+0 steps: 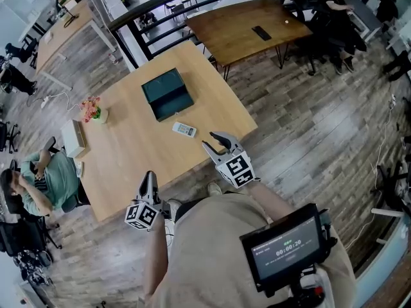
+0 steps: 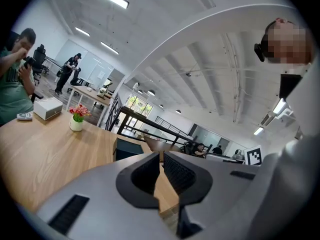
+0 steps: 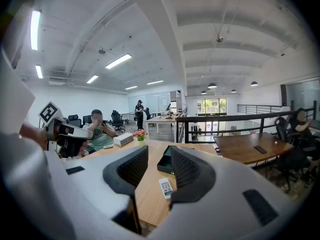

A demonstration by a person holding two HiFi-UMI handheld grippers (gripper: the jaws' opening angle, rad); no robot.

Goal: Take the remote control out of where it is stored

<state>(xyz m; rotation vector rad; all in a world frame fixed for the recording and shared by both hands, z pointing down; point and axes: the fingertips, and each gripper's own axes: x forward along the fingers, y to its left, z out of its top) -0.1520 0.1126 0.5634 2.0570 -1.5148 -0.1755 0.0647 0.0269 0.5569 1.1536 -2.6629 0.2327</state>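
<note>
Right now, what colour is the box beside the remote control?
The box is dark teal, clearest in head view.

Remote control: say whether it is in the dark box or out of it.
Out. The remote control lies flat on the wooden table, apart from the dark box.

Seen along the right gripper's (image 3: 159, 156) jaws, a small pot of pink flowers (image 3: 140, 134) stood on the light wooden table (image 3: 150, 199), just above the left jaw's tip. A white box (image 3: 123, 139) lay further left, and past it sat a person in a green shirt (image 3: 99, 130). Right of the jaws, a darker table (image 3: 247, 149) stood before a black railing (image 3: 220, 118).
</note>
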